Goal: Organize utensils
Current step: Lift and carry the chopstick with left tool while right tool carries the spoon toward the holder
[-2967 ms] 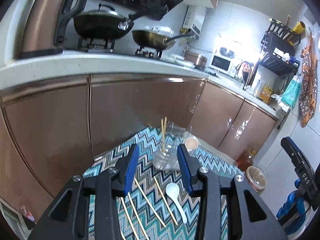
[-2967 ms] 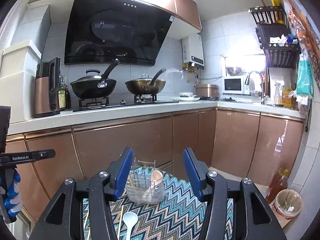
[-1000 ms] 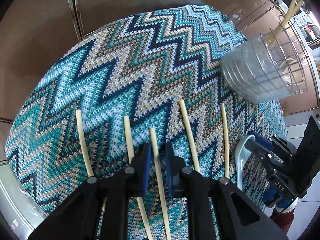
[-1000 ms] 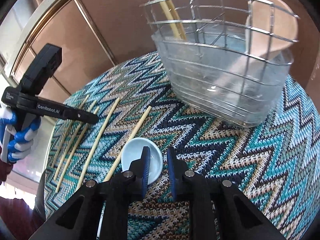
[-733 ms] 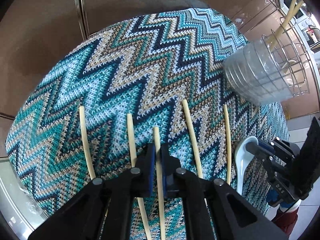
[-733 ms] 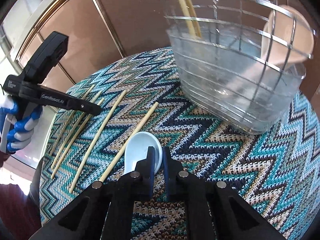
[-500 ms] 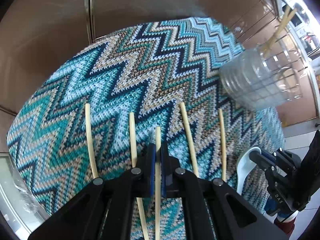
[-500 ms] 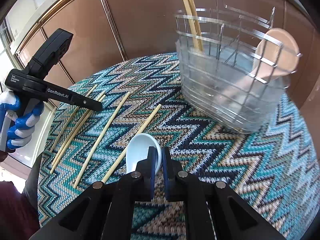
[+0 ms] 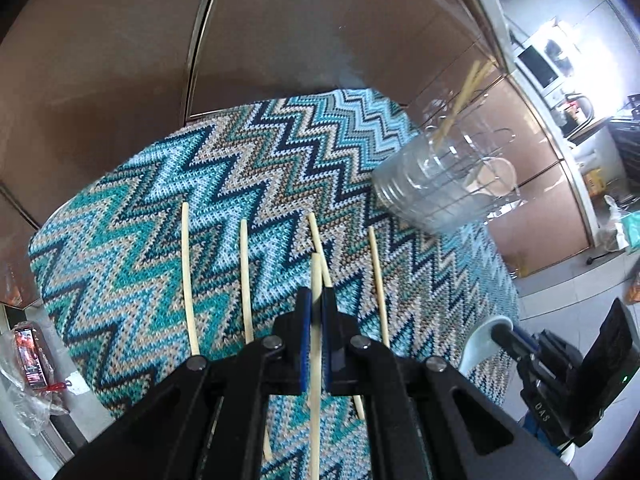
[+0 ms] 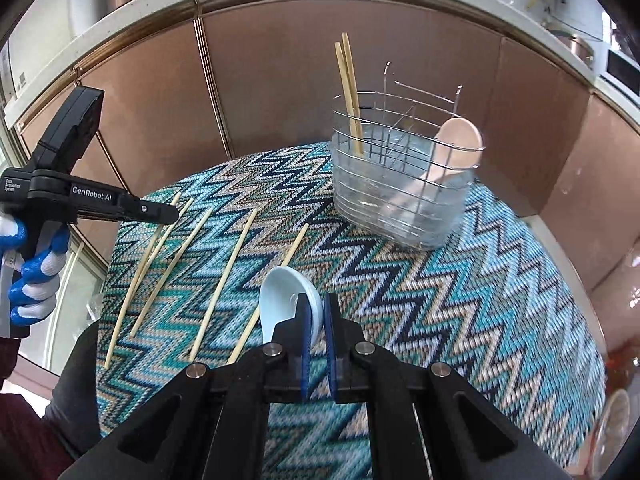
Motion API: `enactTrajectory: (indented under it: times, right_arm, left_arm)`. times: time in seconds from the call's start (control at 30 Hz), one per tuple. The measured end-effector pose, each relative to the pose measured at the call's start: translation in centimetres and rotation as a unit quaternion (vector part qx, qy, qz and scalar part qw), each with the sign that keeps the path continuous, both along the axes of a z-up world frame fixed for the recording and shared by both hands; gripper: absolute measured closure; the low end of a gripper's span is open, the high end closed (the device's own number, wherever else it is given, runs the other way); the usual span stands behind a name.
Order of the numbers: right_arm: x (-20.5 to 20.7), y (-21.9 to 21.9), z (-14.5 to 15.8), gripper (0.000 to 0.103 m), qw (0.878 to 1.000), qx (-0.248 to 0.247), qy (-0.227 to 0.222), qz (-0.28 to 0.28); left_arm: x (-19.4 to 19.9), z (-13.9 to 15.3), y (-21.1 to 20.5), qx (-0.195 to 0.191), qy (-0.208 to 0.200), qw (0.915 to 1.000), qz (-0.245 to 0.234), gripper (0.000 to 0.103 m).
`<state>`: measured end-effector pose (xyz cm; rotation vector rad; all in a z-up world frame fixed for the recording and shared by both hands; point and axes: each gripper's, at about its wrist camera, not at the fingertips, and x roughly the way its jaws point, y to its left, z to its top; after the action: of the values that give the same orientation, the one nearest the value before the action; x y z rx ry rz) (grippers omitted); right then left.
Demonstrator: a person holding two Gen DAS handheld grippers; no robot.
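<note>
Left wrist view — left claw (image 9: 316, 316) closed on one chopstick (image 9: 316, 280), its blue pads pinching the shaft partway along so the tip juts forward and the rest runs back under the claw body; judged a pick-up grip, the stick raised off the zigzag cloth (image 9: 160, 200) and crossing above a neighbour; four loose chopsticks (image 9: 245, 280) lie roughly parallel on the cloth, side by side, presumably laid out for one-at-a-time collection; utensil basket (image 9: 440, 184) — wire frame with a clear liner — stands at the far right of the cloth, smeared by blur, its contents faint here.

Right wrist view — right claw (image 10: 316, 320) closed on the white spoon (image 10: 286, 292), gripping at the bowl's rear edge where the handle begins; bowl tilted up and clear of the cloth, judged ready for carrying to the basket; basket already holds two upright chopsticks (image 10: 348, 92) in its left part and a pink spoon (image 10: 456, 140) leaning in its right part, which suggests sorting by kind.

Hidden or unclear: spoon handle concealed beneath the right claw; near ends of the chopsticks cut off by the claw bodies; basket dividers hard to trace through the liner; the counter under the cloth not visible.
</note>
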<state>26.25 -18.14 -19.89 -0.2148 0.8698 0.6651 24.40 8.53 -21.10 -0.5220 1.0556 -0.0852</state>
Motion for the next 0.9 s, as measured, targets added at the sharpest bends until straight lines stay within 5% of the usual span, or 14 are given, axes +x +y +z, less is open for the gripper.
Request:
enactTrajectory:
  times: [0.6, 0.9]
  right_arm:
    - [-8.6, -1.1, 5.6, 0.097, 0.995, -0.006, -0.067, -0.071]
    - [-9.4, -1.8, 8.1, 0.097, 0.989, 0.005, -0.099, -0.110]
  left_arm:
    - [-6.4, 4.5, 0.2, -0.035, -0.076, 0.9965, 0.001, 0.099]
    - [-8.1, 7.8, 0.5, -0.036, -0.139, 0.9896, 0.003, 0.099]
